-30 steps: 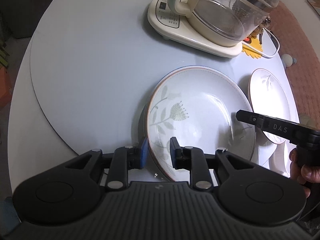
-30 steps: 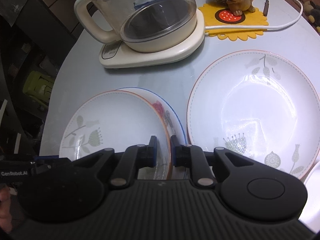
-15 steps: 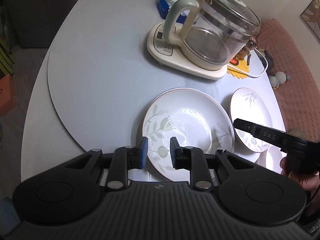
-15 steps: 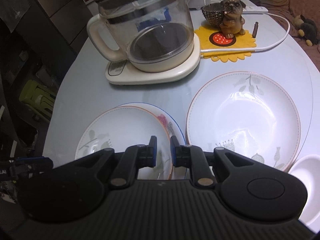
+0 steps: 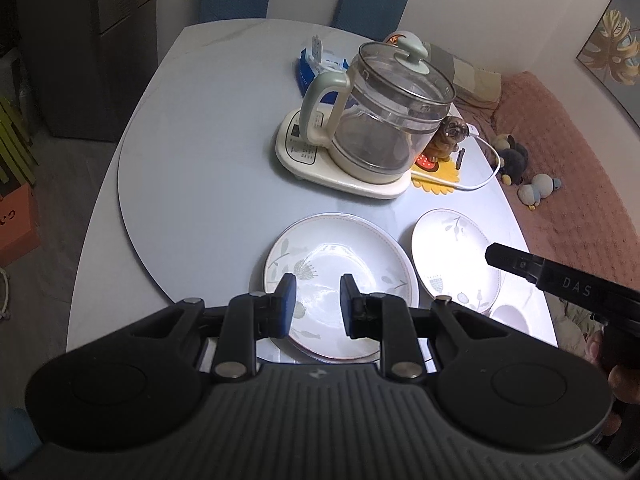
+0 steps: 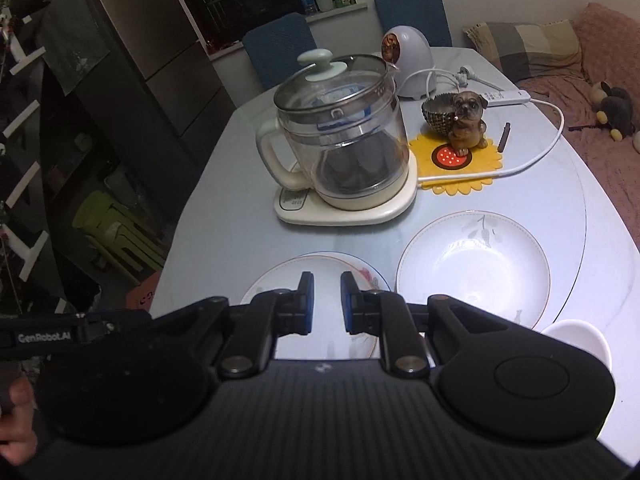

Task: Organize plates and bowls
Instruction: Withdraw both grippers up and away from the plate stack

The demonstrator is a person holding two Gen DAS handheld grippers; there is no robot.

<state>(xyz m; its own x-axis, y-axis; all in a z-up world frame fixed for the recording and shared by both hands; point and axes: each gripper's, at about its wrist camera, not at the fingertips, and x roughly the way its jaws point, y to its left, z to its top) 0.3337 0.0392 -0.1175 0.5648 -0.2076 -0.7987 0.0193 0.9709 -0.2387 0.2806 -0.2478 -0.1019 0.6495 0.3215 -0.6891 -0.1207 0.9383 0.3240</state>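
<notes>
A white plate with grey flower prints (image 5: 344,260) lies stacked on a blue-rimmed plate (image 6: 370,276) near the table's front edge. A second floral plate (image 6: 474,266) lies to its right, also in the left wrist view (image 5: 454,252). A small white bowl (image 6: 580,338) sits at the front right. My left gripper (image 5: 316,306) is open and empty, raised above the stacked plate. My right gripper (image 6: 325,304) is open and empty, raised above the same stack; its body shows in the left wrist view (image 5: 560,284).
A glass kettle on a cream base (image 6: 344,168) stands mid-table. Behind it are a yellow mat with a dog figurine (image 6: 464,124), a white cable (image 6: 532,160), a white appliance (image 6: 408,64) and a blue packet (image 5: 316,68). Blue chairs (image 6: 280,48) stand at the far side.
Both grippers have lifted up and back from the stacked plates, so more of the table and room shows. The plates have stayed in place.
</notes>
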